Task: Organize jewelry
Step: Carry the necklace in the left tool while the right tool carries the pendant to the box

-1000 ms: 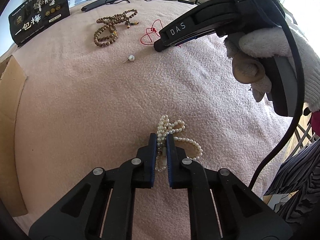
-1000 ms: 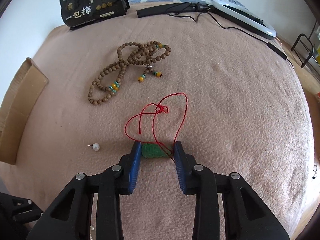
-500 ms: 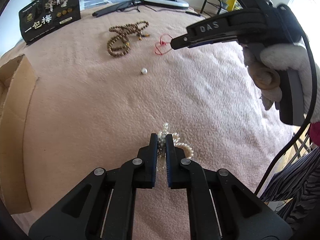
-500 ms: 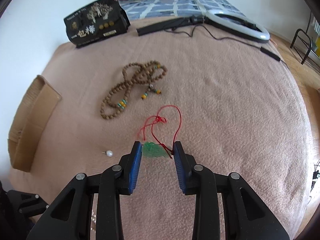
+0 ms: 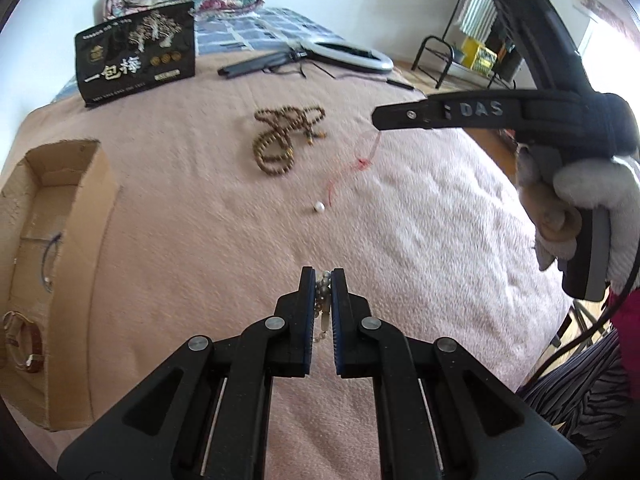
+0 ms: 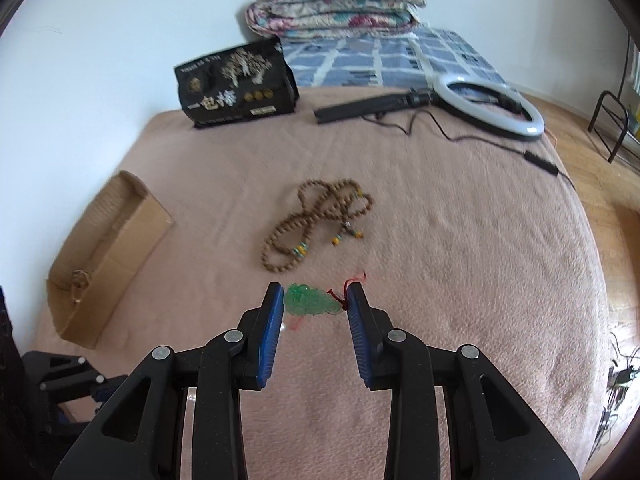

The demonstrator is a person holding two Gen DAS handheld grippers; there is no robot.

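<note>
My left gripper [image 5: 321,276] is shut on a pearl necklace [image 5: 322,304], lifted above the pink blanket. My right gripper [image 6: 316,298] is shut on a green pendant [image 6: 310,301] whose red cord [image 5: 362,160] hangs from it; the right gripper also shows in the left wrist view [image 5: 384,118], raised above the bed. A brown bead necklace [image 6: 316,222] and a single pearl stud [image 5: 319,207] lie on the blanket. An open cardboard box [image 5: 60,240] stands at the left with a watch [image 5: 24,340] and a blue cord inside.
A black printed package [image 6: 236,84] stands at the back of the bed. A ring light with its stand and cable [image 6: 492,100] lies at the back right. A folded quilt [image 6: 336,4] is behind. The bed edge drops off on the right.
Both grippers have risen from the blanket, lifting the pearl necklace and the green pendant. The red cord now hangs from the right gripper instead of lying on the blanket.
</note>
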